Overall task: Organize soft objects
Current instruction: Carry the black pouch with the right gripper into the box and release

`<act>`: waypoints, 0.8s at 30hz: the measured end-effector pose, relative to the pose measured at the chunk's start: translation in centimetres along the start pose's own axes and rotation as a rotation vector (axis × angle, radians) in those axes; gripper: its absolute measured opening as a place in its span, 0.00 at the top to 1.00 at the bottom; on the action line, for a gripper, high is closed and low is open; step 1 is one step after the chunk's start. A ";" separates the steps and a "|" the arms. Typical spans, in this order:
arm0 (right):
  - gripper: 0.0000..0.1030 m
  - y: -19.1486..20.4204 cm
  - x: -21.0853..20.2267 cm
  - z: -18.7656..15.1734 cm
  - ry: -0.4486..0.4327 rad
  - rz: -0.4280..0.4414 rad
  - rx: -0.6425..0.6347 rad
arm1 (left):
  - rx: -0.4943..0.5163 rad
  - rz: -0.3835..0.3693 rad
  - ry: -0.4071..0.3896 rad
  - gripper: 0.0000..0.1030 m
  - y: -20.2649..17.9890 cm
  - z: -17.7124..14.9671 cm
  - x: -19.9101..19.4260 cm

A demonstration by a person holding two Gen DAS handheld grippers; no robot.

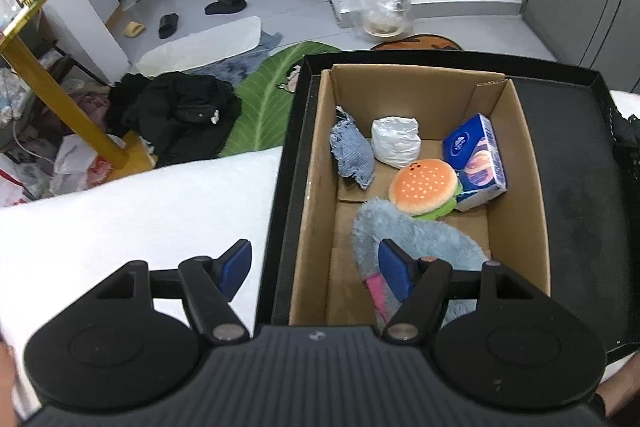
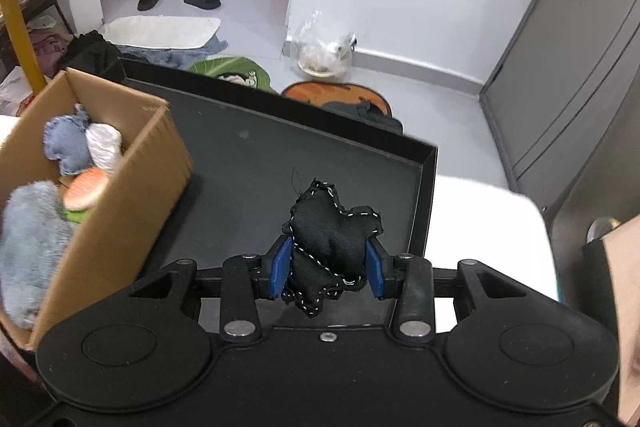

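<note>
Black stitched plush (image 2: 334, 239) sits pinched in right claw (image 2: 329, 267), above tray (image 2: 240, 147); box (image 2: 132, 179) lies to its left, so move goes leftward. Left claw (image 1: 316, 269) spread, empty, over box edge.

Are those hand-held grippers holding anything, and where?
The right hand-held gripper pinches a black stuffed toy around its lower middle. The left hand-held gripper is open, empty.
</note>
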State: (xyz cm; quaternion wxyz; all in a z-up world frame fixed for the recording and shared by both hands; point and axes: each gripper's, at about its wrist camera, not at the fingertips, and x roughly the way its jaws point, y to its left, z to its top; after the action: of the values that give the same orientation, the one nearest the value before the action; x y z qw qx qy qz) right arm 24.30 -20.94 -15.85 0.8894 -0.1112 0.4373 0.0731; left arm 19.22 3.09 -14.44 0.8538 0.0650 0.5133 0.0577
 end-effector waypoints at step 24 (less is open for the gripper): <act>0.61 8.7 -5.9 4.0 -0.108 0.102 -0.102 | -0.052 -0.101 0.005 0.35 1.9 -1.0 0.8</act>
State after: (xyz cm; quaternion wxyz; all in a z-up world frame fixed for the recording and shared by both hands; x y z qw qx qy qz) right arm 21.78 -11.74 -9.95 0.9000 -0.1299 0.3893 0.1466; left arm 18.60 5.13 -15.28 0.8557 0.0165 0.5165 0.0279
